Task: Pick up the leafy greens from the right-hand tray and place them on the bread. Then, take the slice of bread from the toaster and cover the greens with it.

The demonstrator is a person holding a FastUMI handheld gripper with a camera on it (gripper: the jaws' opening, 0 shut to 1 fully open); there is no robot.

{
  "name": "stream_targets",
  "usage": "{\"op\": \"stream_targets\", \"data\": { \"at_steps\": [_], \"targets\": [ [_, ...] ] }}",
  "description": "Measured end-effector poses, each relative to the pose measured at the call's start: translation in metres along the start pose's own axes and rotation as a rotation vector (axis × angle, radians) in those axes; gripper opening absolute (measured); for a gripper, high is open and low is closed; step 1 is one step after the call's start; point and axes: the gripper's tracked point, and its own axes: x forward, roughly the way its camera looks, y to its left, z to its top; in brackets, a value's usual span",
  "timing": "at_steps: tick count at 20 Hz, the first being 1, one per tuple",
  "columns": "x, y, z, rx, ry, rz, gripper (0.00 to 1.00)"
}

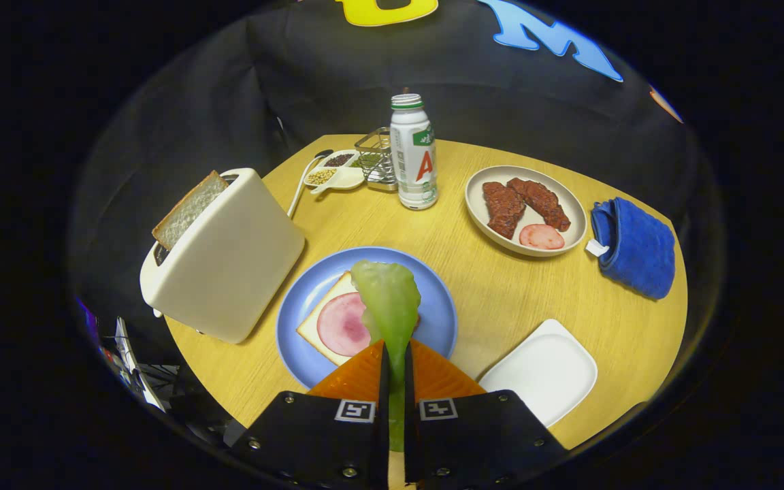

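— What is the gripper (396,354) holding?
— Its fingers are pinching the leafy greens (386,299) above the bread (315,331) on the blue plate (433,320).
— Open room?
— Bare table (494,286) is showing rightward.

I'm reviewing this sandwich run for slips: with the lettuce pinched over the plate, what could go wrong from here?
The gripper pinches only the stalk of the leafy greens, so the limp leaf may land off-centre, missing the bread and ham slice on the blue plate. The toaster stands close beside the plate; reaching for its bread slice could knock either one.
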Motion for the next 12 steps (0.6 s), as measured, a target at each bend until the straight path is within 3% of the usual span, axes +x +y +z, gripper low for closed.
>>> {"op": "stream_targets", "data": {
  "at_steps": [12],
  "targets": [
    [0.038, 0.041, 0.014, -0.082, 0.010, 0.040, 0.14]
  ]
}}
